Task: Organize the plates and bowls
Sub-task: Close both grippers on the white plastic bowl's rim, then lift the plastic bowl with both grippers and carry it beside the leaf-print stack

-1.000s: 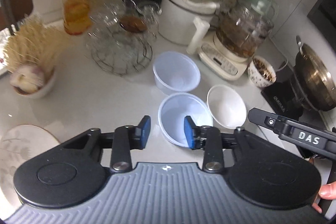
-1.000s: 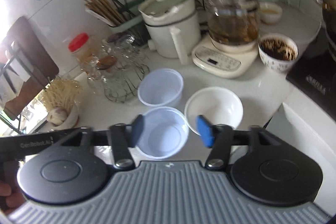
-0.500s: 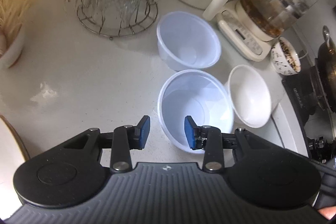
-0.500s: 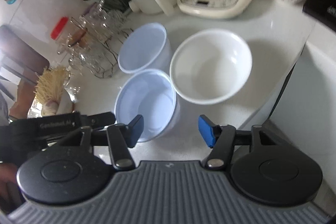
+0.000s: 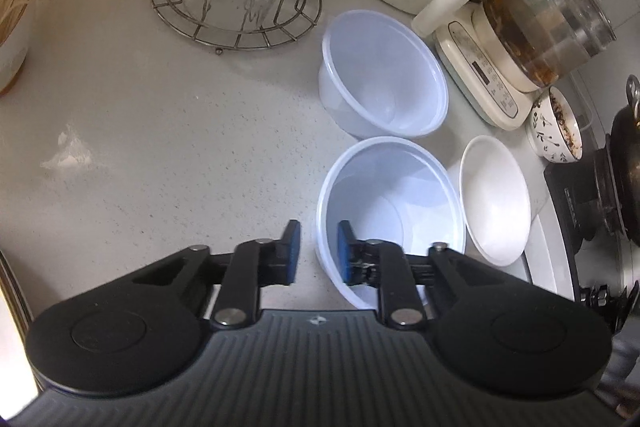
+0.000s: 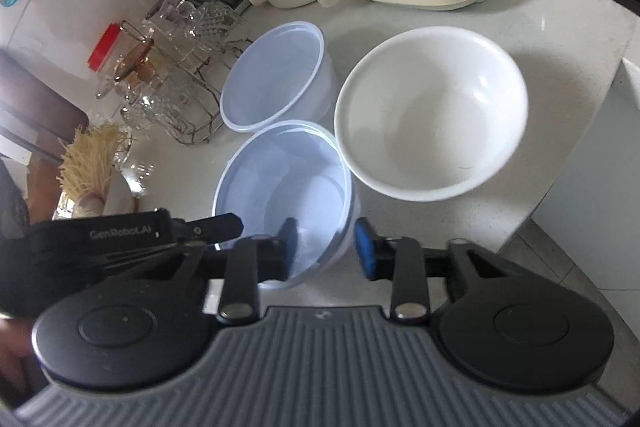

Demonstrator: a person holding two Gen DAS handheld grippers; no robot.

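Both tools, left (image 5: pixel 314 253) and right (image 6: pixel 326 247), gape apart astride the near plastic bowl's (image 5: pixel 390 211) rim.

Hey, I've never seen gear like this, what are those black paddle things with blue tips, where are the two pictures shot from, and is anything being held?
Those are two handheld grippers, one in each of a person's hands, each carrying a camera that looks forward along its two blue-tipped fingers. One picture comes from the left gripper, the other from the right gripper.

On the pale counter stand two translucent plastic bowls and a white bowl, all empty.

Both grippers are open and straddle the rim of the near plastic bowl, one finger inside, one outside. Nothing is gripped yet. The far plastic bowl sits beyond it.
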